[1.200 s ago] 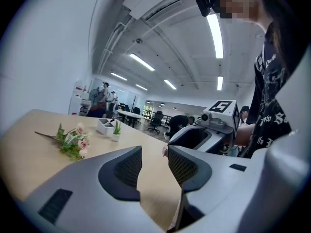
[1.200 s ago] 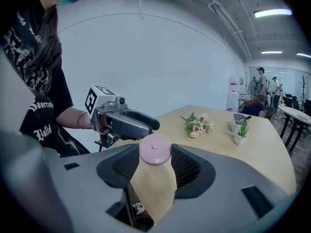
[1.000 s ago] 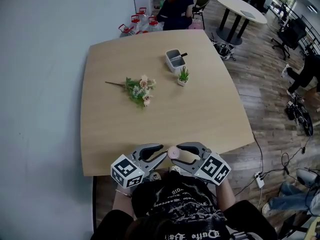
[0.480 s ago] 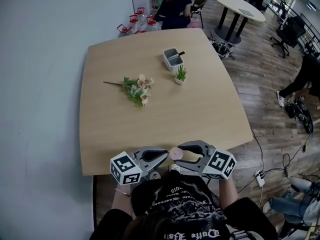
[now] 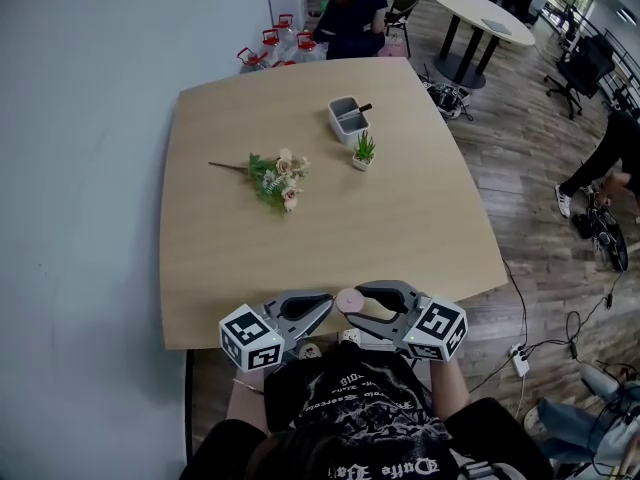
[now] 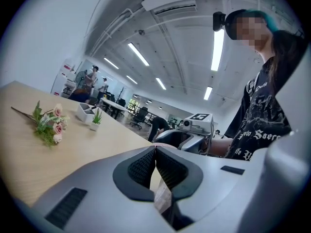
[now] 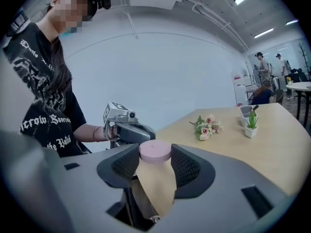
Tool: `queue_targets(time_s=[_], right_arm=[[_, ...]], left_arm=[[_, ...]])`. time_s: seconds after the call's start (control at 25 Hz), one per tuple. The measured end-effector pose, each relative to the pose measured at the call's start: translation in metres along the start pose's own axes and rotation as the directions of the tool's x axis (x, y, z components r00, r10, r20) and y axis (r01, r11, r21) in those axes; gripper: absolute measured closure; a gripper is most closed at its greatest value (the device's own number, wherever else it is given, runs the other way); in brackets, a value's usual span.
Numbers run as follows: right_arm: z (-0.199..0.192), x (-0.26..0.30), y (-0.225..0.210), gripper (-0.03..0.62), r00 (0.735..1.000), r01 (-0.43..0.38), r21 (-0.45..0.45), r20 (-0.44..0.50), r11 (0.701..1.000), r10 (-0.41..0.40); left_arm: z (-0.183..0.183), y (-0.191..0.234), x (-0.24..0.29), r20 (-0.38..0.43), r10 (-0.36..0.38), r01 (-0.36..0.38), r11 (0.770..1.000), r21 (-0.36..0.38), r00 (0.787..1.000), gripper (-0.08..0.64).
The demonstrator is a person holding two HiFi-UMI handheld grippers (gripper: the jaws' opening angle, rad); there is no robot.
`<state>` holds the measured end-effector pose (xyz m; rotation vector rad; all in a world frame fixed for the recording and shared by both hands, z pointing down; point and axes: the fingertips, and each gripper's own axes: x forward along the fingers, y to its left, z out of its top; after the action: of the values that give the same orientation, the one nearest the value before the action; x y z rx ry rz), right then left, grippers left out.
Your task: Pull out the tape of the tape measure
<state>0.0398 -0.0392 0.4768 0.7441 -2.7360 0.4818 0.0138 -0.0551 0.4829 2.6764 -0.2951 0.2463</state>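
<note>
A round pink tape measure point(image 5: 347, 301) hangs just above the table's near edge, and my right gripper point(image 5: 352, 306) is shut on it. In the right gripper view the pink disc point(image 7: 155, 151) sits between the two dark pads point(image 7: 187, 166), which press on its sides. My left gripper point(image 5: 328, 307) comes in from the left, its tip right against the disc. Its jaws point(image 6: 156, 149) are shut, pad against pad. Whether the tape's end is pinched between them does not show. No pulled-out tape is visible between the two grippers.
On the wooden table point(image 5: 240, 258) lie a sprig of artificial flowers point(image 5: 278, 180), a grey pen holder point(image 5: 348, 118) and a small potted plant point(image 5: 366, 153), all far from the grippers. A person point(image 5: 352, 13) sits beyond the far edge. Cables and a power strip point(image 5: 520, 360) lie on the floor at right.
My left gripper's jaws, apart a second ago, have closed with the tip against the tape measure. The right gripper keeps the pink disc and has barely shifted.
</note>
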Motion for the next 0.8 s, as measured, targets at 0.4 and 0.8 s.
queue_targets(time_s=[0.4,0.8], right_arm=[[-0.003,-0.011,-0.025,0.371,0.996,0.085,0.038,0.002,0.996,-0.085],[-0.004,-0.010,-0.036,0.371,0.993,0.122,0.046,-0.005,0.991,-0.122]], left_arm=[[-0.001,0.018,-0.012,0.006,0.063,-0.063,0.998,-0.023,0.998,0.551],[-0.007,0.034,-0.021,-0.004,0.110,-0.110,0.992,-0.058,0.994,0.549]])
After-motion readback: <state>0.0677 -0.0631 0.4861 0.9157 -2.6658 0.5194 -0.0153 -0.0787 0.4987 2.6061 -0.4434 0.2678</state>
